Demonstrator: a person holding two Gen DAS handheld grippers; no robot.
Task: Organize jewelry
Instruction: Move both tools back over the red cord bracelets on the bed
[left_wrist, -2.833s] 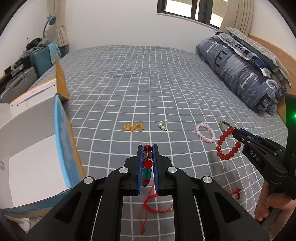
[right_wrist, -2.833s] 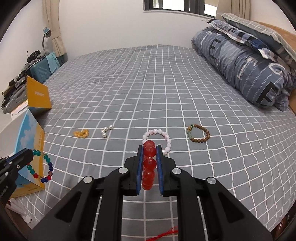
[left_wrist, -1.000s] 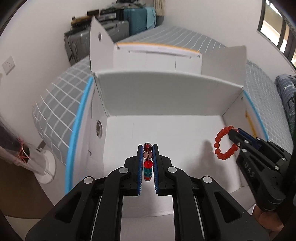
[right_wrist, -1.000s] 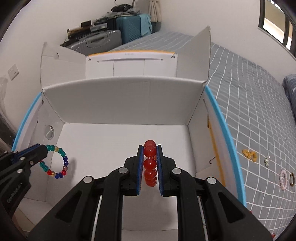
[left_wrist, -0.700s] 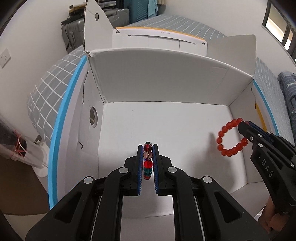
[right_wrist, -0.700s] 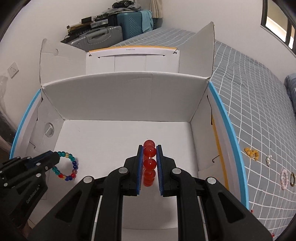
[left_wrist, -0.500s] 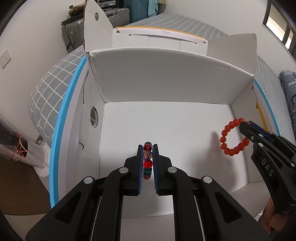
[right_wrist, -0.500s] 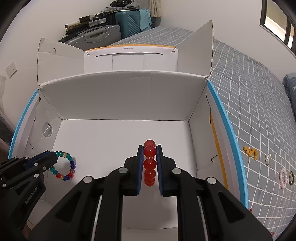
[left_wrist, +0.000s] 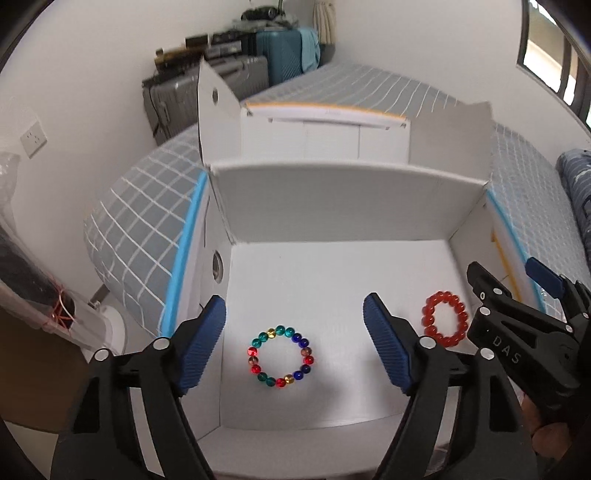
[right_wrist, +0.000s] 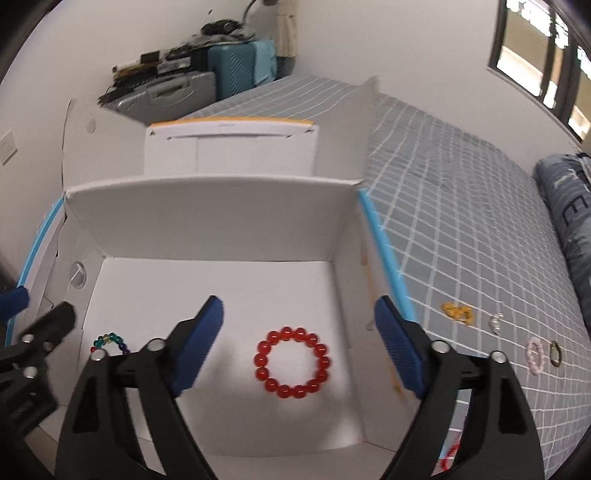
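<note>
A white cardboard box with blue-edged sides stands open on the bed. On its floor lie a multicolour bead bracelet at the left and a red bead bracelet at the right. My left gripper hangs above the multicolour one, jaws opening, pads touching nothing. Over the red one my right gripper hangs the same way, its jaws opening wide and bare.
The grey checked bed cover to the right carries a yellow bead bracelet, a pearl piece, a pink bracelet and a brown one. Suitcases stand by the far wall. A folded duvet lies at the right.
Both grippers were shut on their bracelets above the box. Now both stand open, a little higher, and the two bracelets lie flat on the box floor.
</note>
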